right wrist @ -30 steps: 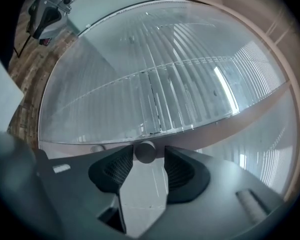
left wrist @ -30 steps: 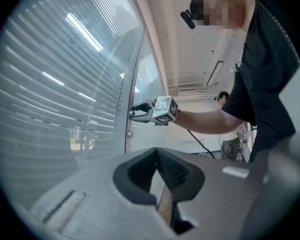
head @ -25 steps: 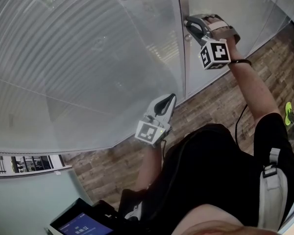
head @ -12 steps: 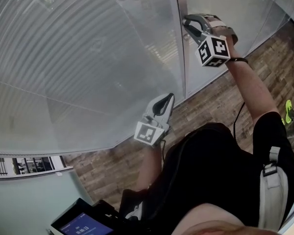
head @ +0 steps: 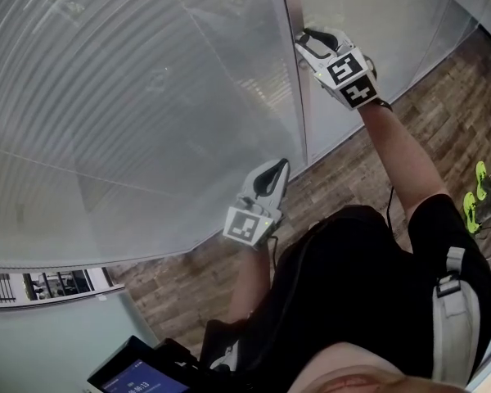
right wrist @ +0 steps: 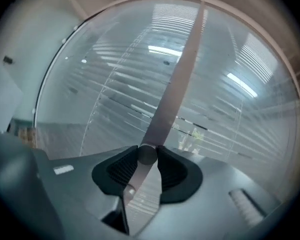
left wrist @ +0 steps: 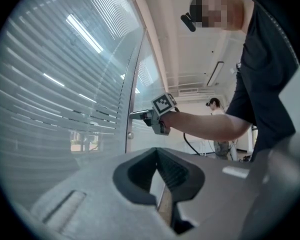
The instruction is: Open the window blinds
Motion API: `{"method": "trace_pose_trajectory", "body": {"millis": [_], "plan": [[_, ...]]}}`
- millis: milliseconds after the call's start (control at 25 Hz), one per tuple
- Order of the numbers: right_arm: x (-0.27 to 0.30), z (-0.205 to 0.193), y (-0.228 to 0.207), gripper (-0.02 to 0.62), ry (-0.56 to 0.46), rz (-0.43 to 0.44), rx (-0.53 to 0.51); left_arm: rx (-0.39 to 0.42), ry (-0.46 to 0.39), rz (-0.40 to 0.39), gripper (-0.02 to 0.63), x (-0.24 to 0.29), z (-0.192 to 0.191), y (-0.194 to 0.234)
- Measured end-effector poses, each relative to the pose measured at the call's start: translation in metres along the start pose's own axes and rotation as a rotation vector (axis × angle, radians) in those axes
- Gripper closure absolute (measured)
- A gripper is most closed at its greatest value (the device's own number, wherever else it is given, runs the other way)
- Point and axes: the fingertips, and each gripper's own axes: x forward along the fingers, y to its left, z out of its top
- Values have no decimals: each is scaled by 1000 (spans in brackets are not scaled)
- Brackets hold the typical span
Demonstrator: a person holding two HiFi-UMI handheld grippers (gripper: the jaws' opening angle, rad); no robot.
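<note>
Closed slatted blinds (head: 106, 97) fill the glass panes on both sides of a narrow upright frame post (head: 297, 113). A small round knob (right wrist: 147, 154) sticks out from that post. My right gripper (head: 304, 41) is raised to it and shut on the knob, one pad pressing on each side. In the left gripper view the right gripper (left wrist: 140, 115) reaches level to the post. Lower down, my left gripper (head: 272, 170) hangs a little short of the glass, its jaws shut with nothing held.
Wood-plank floor (head: 368, 170) runs along the foot of the glass wall. A device with a lit screen (head: 135, 375) sits at the lower left. Green shoes (head: 479, 195) lie at the right edge. Another person (left wrist: 217, 129) stands far back in the room.
My right gripper has rolled about its own line while staying on the knob, so its marker cube shows a different face. The left gripper has stayed where it was.
</note>
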Motion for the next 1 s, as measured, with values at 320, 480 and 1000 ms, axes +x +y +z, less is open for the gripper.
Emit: {"method": "trace_pose_trajectory", "body": {"millis": [320,480,1000], "plan": [[0,-6,-5,466,-49,25,379,-8,3,-15,603,2,-2,-7],[-1,-5,-5,466,-69,27,445,-11,5,-2,603,-3,-3,-5],[-1,-5,-7,468,-91,1,500,-8,7,5,603,-3,-3,-3]]}}
